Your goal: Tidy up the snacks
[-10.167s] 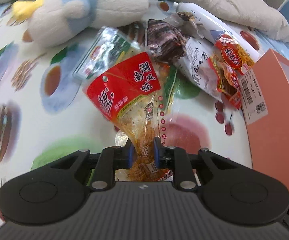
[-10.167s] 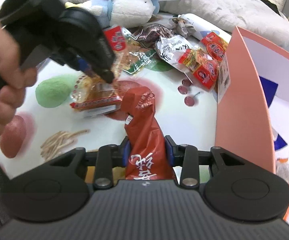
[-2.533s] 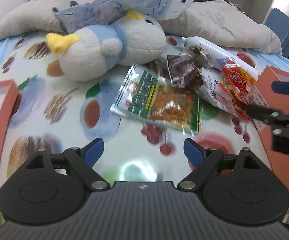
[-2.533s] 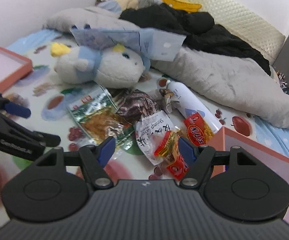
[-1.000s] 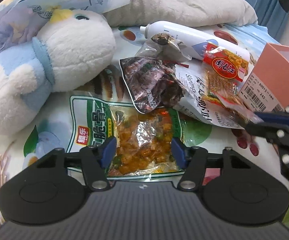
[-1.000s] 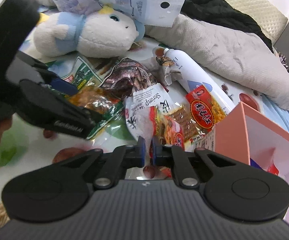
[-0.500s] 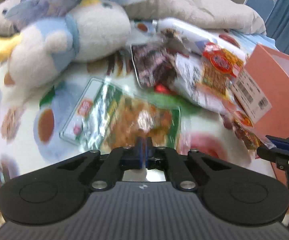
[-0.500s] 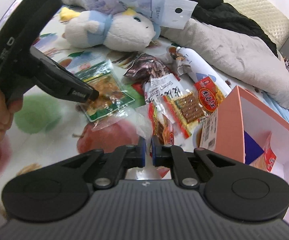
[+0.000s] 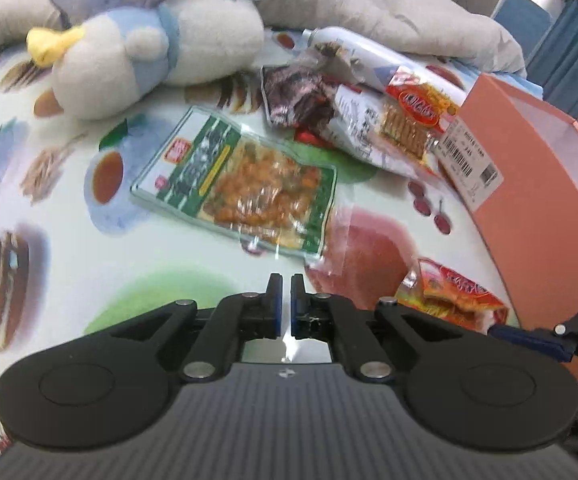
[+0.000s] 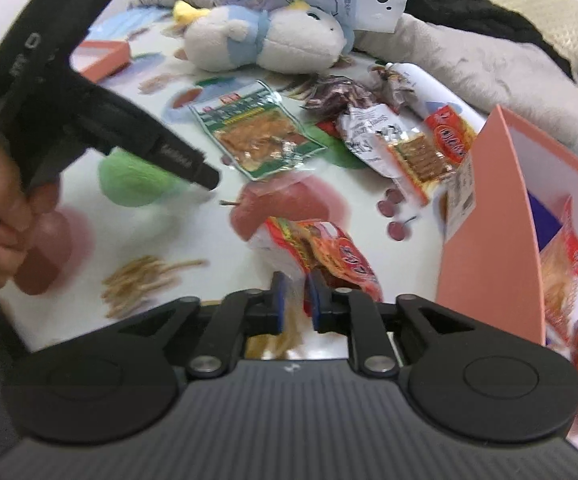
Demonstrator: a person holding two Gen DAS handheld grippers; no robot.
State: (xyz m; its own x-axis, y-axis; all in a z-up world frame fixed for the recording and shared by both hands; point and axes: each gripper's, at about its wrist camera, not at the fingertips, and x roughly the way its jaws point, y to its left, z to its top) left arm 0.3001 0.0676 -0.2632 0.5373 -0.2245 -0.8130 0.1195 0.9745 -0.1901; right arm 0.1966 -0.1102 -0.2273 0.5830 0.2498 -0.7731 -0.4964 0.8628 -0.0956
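A: Why are we carrying the red snack packet [image 10: 321, 252] beside the orange box [image 10: 485, 216]?

B: We are sorting snacks into that box. The right tool [image 10: 296, 296] is opening its jaws, with the packet's clear edge between them.

A: And the left tool [image 9: 283, 300]?

B: We are keeping it shut and empty, angled down over the bed; the green packet [image 9: 245, 184] is lying just ahead.
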